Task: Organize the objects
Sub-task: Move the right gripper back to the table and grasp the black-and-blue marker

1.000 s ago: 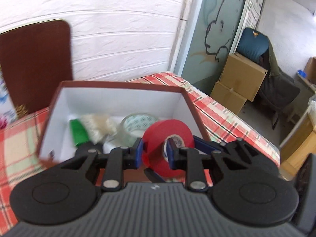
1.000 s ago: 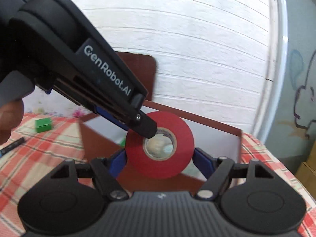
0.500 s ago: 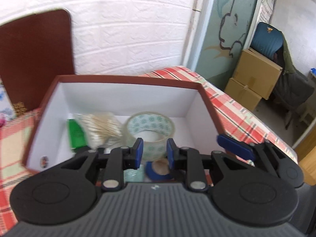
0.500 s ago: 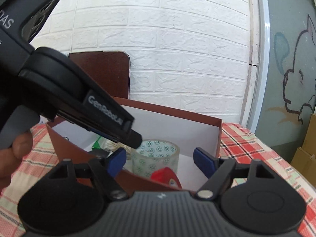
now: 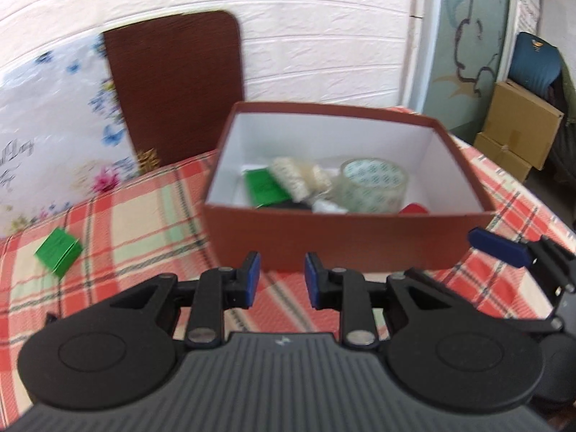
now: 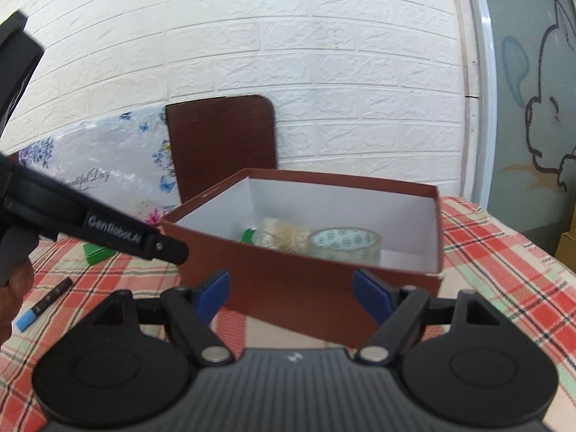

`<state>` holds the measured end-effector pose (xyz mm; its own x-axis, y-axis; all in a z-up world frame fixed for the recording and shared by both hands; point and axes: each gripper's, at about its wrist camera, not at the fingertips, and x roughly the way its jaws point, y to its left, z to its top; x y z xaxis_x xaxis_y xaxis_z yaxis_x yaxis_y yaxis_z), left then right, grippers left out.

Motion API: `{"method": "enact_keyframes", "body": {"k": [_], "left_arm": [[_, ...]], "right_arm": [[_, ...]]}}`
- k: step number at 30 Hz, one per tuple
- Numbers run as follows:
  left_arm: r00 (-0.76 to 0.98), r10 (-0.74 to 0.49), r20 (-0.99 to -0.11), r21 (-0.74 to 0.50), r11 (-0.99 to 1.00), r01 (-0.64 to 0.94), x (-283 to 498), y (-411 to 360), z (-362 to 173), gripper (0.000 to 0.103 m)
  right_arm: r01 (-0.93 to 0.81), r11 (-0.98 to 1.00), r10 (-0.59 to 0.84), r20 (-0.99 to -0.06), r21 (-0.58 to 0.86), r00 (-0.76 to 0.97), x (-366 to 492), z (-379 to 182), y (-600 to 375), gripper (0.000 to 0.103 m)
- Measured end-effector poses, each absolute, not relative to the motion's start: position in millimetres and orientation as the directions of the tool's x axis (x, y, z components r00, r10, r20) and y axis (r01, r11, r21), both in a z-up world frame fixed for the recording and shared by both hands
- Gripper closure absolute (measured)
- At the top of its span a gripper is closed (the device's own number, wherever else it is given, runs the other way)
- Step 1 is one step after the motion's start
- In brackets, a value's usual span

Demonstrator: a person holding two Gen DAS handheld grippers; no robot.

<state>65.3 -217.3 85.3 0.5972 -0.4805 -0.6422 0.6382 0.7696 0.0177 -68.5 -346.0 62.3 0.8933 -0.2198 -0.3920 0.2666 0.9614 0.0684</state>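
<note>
Brown, white-lined box (image 5: 345,237) holds clear tape (image 5: 374,185); left gripper (image 5: 279,280) and right gripper (image 6: 291,293) gape, grasping nothing.

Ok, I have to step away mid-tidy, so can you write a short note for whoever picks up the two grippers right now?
Left gripper: jaws narrowly apart, nothing between them, in front of the brown box.
Right gripper: jaws wide open, empty, also facing the box.
In the box: clear tape roll, red tape roll just showing in the near corner, cotton swabs, a green packet.
Done: those items are boxed.
Left: a green block and a blue-tipped marker lie on the checked tablecloth, left of the box. Either gripper is free to take them.
</note>
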Motion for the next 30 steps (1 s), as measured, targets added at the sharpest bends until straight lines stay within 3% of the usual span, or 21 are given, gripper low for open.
{"method": "enact_keyframes", "body": {"k": [17,30], "left_arm": [[0.699,-0.283,-0.657,0.019,0.92,0.391,106.0,-81.5,56.4,0.071],[0.73,-0.123,-0.673,-0.001,0.986,0.166,145.3,36.6,29.6,0.071]], "right_arm": [[0.052,0.999,-0.047,-0.445,0.0,0.894,-3.8,69.4,-250.1,0.025],[-0.128,0.991,0.13,-0.536,0.041,0.834,63.9,57.0,-175.5,0.025]]}}
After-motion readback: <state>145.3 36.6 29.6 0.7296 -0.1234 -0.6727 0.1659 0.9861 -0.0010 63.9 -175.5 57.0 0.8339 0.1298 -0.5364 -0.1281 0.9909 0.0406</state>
